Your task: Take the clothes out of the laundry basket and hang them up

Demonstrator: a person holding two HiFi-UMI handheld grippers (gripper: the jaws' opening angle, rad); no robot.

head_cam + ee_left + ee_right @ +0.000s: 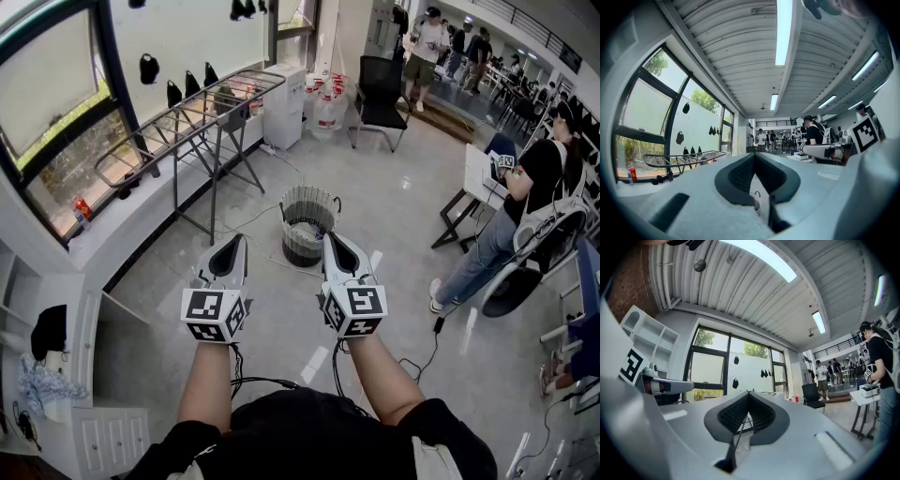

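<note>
Out on the floor (394, 234), laundry basket (308, 225) stands upright, mouth up, just beyond and between left gripper (235, 241) and right gripper (331, 238), both pinched together, empty.

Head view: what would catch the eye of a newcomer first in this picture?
The left gripper and the right gripper are held out side by side in the lower middle, both shut and empty. Just beyond their tips a white laundry basket stands on the grey floor. Further to the upper left, a metal drying rack stands along the window.
</note>
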